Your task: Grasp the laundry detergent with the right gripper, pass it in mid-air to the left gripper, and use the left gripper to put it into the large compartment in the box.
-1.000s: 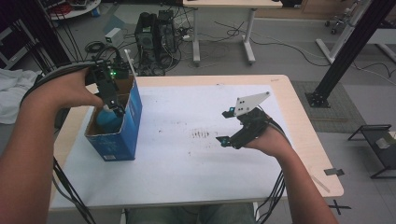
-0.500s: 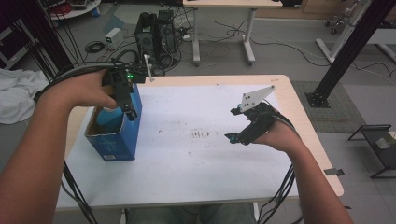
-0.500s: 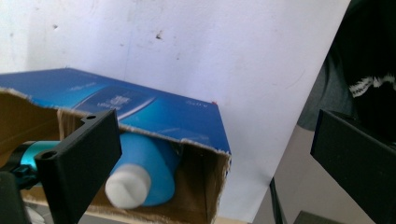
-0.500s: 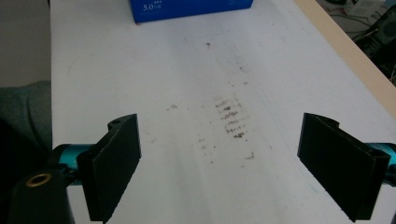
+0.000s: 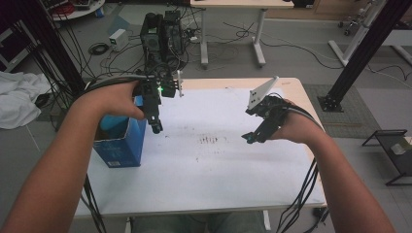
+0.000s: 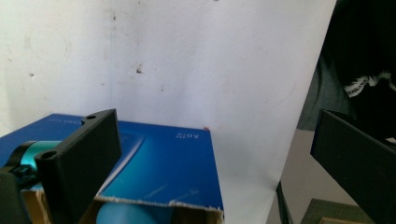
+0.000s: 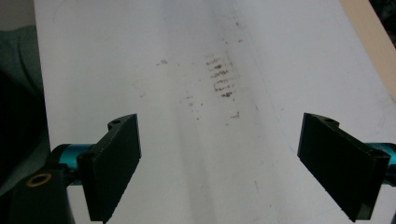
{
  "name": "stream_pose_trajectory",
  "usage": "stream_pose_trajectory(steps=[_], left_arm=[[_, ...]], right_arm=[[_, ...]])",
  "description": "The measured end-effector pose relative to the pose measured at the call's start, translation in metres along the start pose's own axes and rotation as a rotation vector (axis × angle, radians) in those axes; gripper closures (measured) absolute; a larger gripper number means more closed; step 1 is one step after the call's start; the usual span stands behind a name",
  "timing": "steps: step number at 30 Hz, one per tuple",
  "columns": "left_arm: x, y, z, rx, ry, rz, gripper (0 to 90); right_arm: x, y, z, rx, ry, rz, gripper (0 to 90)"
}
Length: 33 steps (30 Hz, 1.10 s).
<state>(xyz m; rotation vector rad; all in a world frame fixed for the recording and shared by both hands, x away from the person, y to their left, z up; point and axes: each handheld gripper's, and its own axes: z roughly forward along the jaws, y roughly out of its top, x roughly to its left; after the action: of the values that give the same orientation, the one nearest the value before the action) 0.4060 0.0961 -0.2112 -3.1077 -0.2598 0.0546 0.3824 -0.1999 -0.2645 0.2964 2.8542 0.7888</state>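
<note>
A blue box [image 5: 119,143] stands open-topped near the table's [image 5: 204,189] left edge. Just above its right rim hangs the left gripper [image 5: 155,127], jaws wide apart, empty. Toward the right edge, the right gripper [image 5: 248,138] hovers, likewise spread and empty.

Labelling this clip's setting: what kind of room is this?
Probably a lab or workshop: computer towers with loose cables on the floor, black metal frame legs, and a paper-covered table.

Table [image 5: 301,92]: white sheet [image 5: 218,165], blue box [image 5: 119,145].
</note>
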Motion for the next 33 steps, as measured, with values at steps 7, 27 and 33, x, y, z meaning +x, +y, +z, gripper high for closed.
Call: stream_pose_trajectory(steps=[7, 27, 33], left_arm=[[0.004, 0.013, 0.020, 0.001, 0.000, 0.020, 1.7], [0.001, 0.021, 0.049, -0.018, -0.017, 0.023, 1.7], [0.001, 0.023, 0.049, -0.019, -0.019, 0.033, 1.7]], right_arm=[[-0.008, -0.001, 0.009, 0.088, 0.032, -0.006, 12.5], [-0.003, 0.005, 0.039, 0.206, 0.077, -0.062, 12.5], [-0.001, 0.003, 0.037, 0.206, 0.071, -0.055, 12.5]])
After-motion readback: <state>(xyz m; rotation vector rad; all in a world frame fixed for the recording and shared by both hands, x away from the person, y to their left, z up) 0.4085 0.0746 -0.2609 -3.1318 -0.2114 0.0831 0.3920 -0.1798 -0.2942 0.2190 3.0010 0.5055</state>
